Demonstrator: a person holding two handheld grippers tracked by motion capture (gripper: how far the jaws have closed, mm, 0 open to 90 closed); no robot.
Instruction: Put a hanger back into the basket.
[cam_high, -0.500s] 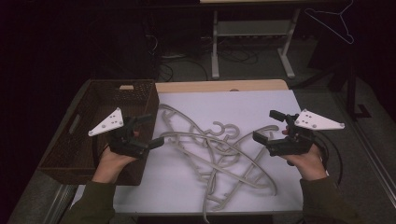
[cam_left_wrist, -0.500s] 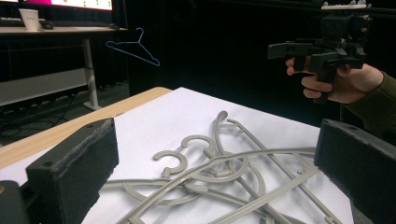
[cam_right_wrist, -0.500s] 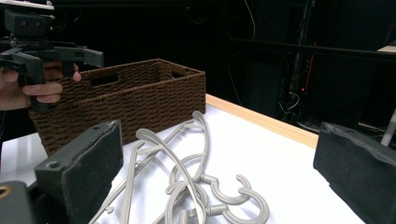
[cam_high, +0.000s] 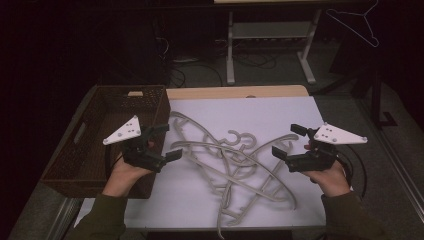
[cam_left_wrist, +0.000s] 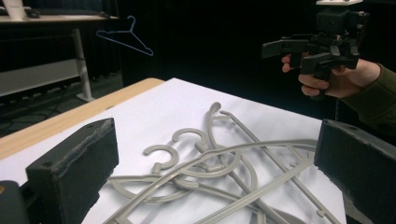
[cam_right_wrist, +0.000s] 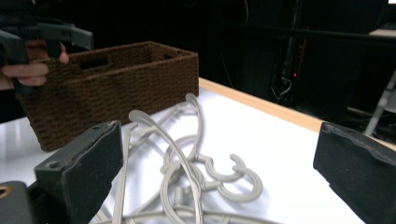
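Inspection of the worktop (cam_high: 280, 107): a white sheet covers most of it, with a strip of bare wood along the far edge. A tangled heap of grey plastic hangers (cam_high: 227, 165) lies on the sheet near the middle, their hooks pointing toward the far side and their arms crossing over one another; one long arm runs off toward my near edge. My left gripper (cam_high: 167, 142) is held above the sheet at the left margin of the heap, just beside the brown woven basket (cam_high: 87, 150) that stands at the left end of the worktop. Its fingers (cam_left_wrist: 74, 172) stand wide apart and grip nothing; in the left gripper view the hangers (cam_left_wrist: 210, 177) lie between and beyond them, not touched. My right gripper (cam_high: 286, 142) is held at the right margin of the heap, facing the left one across it. Its fingers (cam_right_wrist: 81, 168) are likewise spread wide and empty; in the right gripper view the hanger hooks (cam_right_wrist: 224, 179) lie on the sheet between them, with the basket (cam_right_wrist: 116, 88) behind. Both grippers are clear of the heap, and I cannot tell how high they sit above the sheet. A thin wire hanger (cam_high: 357, 25) hangs in the dark background, well apart from the worktop.
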